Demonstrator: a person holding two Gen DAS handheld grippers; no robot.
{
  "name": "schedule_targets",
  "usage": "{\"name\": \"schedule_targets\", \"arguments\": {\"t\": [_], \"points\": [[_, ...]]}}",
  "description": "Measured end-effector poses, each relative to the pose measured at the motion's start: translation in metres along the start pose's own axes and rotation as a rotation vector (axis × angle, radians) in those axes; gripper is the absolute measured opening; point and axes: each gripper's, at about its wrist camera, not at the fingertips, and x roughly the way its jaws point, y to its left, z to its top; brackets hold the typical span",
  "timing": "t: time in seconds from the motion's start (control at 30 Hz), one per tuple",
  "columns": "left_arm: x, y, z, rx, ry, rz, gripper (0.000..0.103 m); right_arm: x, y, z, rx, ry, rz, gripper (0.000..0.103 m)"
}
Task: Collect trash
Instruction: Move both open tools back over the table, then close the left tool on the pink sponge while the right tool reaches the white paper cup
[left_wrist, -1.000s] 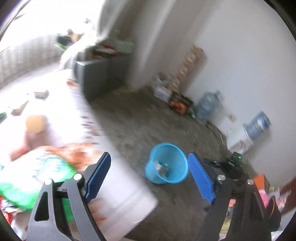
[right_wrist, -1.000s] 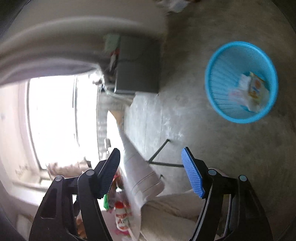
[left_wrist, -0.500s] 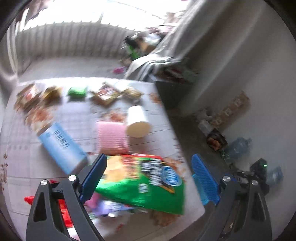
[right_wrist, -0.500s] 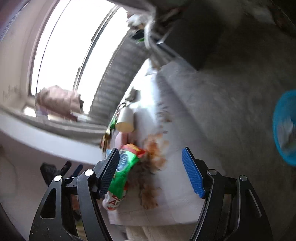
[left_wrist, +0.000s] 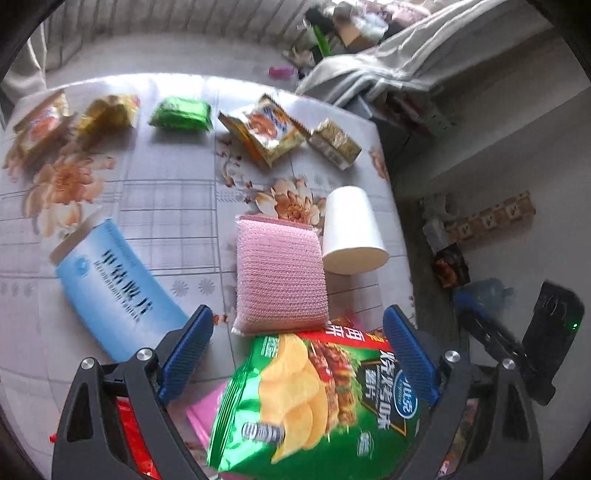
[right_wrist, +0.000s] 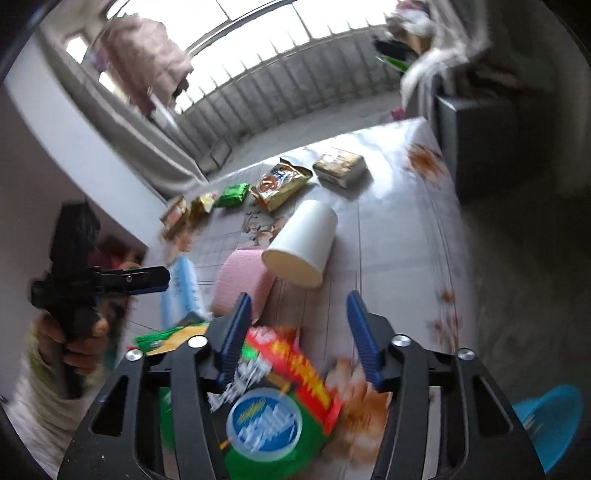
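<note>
Chip bag (left_wrist: 325, 402) overhangs table edge (left_wrist: 402, 254); paper cup (left_wrist: 352, 232) near edge.

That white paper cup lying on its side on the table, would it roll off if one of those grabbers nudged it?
Probably. The white paper cup lies on its side near the flowered table's right edge, so a nudge could roll it, likely in a curve since it tapers. It looks empty and thin-walled, so it is probably light and easily crushed.

Glossy foil chip bag (left_wrist: 325, 402) — matt paper cup (left_wrist: 352, 232), knobbly sponge (left_wrist: 279, 273).
</note>
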Motion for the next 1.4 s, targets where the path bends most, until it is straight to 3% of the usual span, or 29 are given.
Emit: {"name": "schedule_targets", "arguments": {"t": [0.2, 0.5, 0.87, 0.97, 1.07, 1.4], "points": [[0.034, -0.003, 0.012, 0.018, 0.095, 0.028, 0.091, 0.043, 0.019, 0.015, -0.121, 0.038, -0.031, 0.034], [0.048, -0.008, 0.013, 0.061, 0.107, 0.057, 0.091, 0.075, 0.025, 0.022, -0.175, 0.078, -0.059, 0.018], [0.057, -0.013, 0.022, 0.064, 0.113, 0.078, 0.091, 0.088, 0.018, 0.024, -0.197, 0.066, -0.134, 0.015], [0.061, -0.014, 0.024, 0.064, 0.118, 0.085, 0.091, 0.094, 0.014, 0.026, -0.177, 0.069, -0.127, 0.003], [0.065, -0.014, 0.025, 0.059, 0.122, 0.092, 0.091, 0.095, 0.012, 0.026, -0.162, 0.059, -0.123, 0.0], [0.083, -0.017, 0.032, 0.063, 0.128, 0.139, 0.091, 0.077, 0.005, 0.019, -0.14, 0.023, -0.133, 0.0]]}}
